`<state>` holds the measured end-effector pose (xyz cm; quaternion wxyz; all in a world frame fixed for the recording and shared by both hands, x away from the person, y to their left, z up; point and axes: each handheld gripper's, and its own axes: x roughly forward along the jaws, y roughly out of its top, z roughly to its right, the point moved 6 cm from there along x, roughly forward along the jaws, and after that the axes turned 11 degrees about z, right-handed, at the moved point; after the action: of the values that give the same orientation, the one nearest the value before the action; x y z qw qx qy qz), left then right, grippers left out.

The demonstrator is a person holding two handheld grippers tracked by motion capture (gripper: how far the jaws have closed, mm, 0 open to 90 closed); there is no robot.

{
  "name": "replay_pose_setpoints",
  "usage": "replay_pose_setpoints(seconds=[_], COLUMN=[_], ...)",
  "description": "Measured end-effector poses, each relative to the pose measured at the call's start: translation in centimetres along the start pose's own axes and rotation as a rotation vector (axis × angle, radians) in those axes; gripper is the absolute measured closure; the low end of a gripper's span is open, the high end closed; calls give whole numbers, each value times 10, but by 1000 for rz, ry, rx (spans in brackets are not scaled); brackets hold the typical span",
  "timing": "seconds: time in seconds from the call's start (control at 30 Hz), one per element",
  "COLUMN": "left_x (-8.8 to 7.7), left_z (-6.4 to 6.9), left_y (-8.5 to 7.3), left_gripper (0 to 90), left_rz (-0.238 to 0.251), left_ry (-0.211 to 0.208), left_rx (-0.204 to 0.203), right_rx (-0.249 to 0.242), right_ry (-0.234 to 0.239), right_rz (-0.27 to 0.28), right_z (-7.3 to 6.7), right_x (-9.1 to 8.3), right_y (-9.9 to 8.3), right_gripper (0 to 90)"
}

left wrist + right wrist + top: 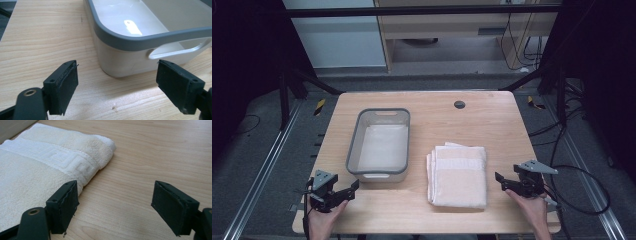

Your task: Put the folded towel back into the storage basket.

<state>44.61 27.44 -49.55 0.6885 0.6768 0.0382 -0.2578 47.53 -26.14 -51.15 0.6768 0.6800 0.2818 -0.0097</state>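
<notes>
Both claws gape wide and hold nothing. Just ahead of the left claw (117, 87) stands the bin (130, 40), empty; the folded towel (37, 170) lies on the bench (150, 157) beside the right claw (113, 207), untouched. Nothing is done yet; grasping and binning remain, I judge.

towel (458, 175): cream, folded, flat | bin (379, 145): white, grey-rimmed, upright

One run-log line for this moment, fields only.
left tool: open, near grey-rimmed white plastic bin | right tool: open, beside folded cream towel | wooden table: nothing held
</notes>
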Motion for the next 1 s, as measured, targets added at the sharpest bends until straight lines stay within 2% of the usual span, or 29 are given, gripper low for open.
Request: replay_pose_setpoints(seconds=[0.17, 0.3, 0.57, 1.0], left_x=[-2, -2, -4, -8], left_z=[6, 12, 21, 28], left_y=[2, 2, 6, 16], left_gripper=[160, 160, 157, 157], left_rz=[4, 0, 20, 64], left_ry=[-9, -25, -38, -55], left_rx=[-10, -4, 20, -1], right_rx=[-15, -14, -17, -27], right_ry=[9, 32, 48, 58], right_rz=[18, 22, 35, 60], right_z=[-4, -8, -12, -15], right_x=[-3, -3, -5, -7], right_y=[3, 4, 7, 15], right_gripper=[224, 233, 234, 230])
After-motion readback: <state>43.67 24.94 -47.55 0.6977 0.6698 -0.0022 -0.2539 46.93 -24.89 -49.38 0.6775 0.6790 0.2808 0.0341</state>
